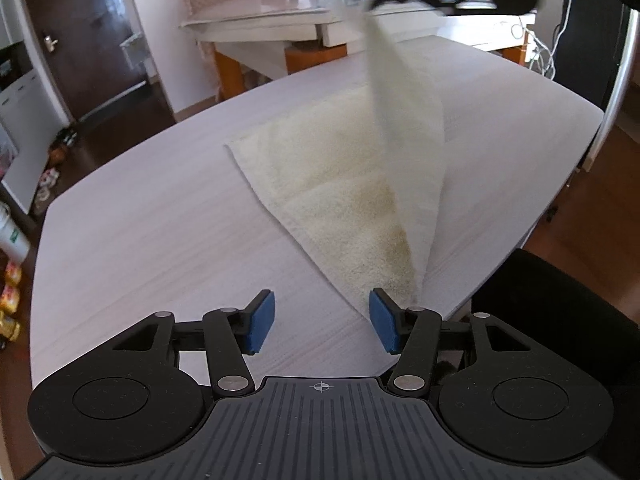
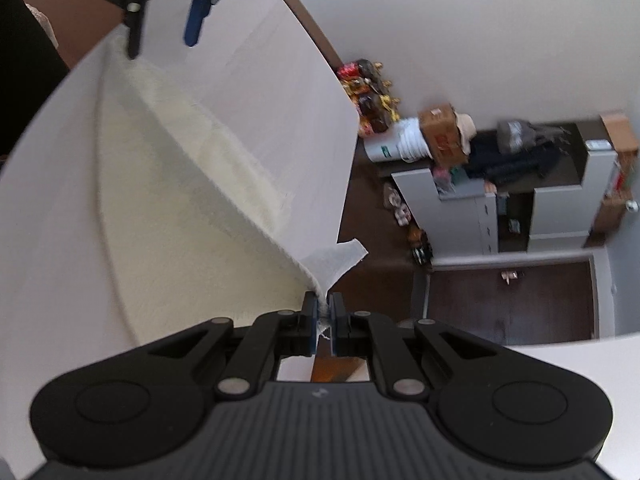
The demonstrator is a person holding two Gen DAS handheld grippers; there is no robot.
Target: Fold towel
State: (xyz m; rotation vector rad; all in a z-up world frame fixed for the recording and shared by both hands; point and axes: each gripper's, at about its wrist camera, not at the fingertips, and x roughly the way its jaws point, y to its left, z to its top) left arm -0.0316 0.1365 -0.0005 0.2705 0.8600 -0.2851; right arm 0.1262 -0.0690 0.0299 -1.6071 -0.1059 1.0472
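Towel on the desk, one corner lifted off it. Right hand-held gripper pinches that corner (blurred in the left view, tips hard to make out). Left hand-held gripper spread, nothing between its pads, just above the towel's near tip; contact unclear.
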